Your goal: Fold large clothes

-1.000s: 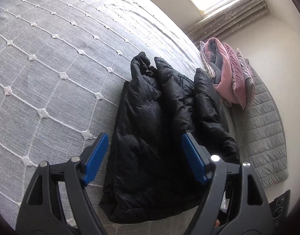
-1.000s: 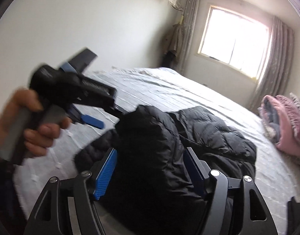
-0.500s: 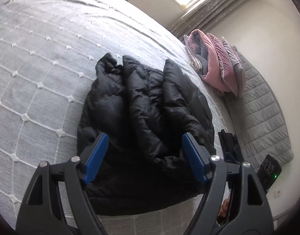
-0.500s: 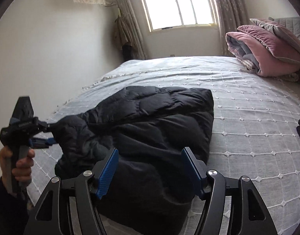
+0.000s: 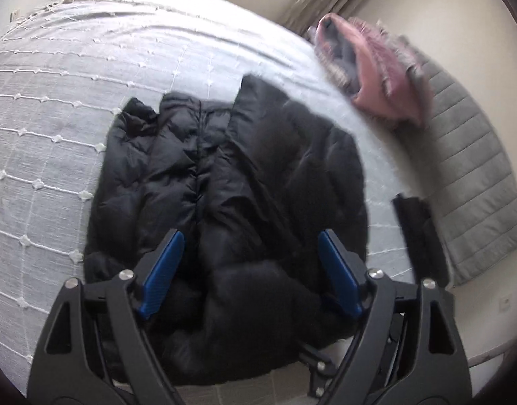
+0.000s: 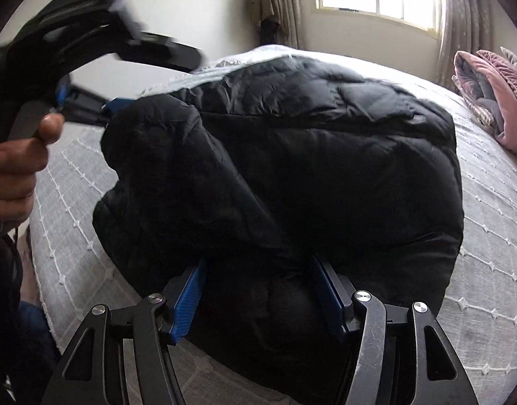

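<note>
Grey bedspread (image 5: 49,108) under unbranded black jacket (image 5: 231,182) (no legible labels)

The left tool (image 5: 250,266) holds its blue fingers (image 5: 162,270) spread wide, while the right tool (image 6: 258,295) is clamped on black padding, fingers partly apart.

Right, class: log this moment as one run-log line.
garment: black puffer jacket, partly folded on bed | left hand-held gripper: open above jacket | right hand-held gripper: jaws astride jacket edge
</note>
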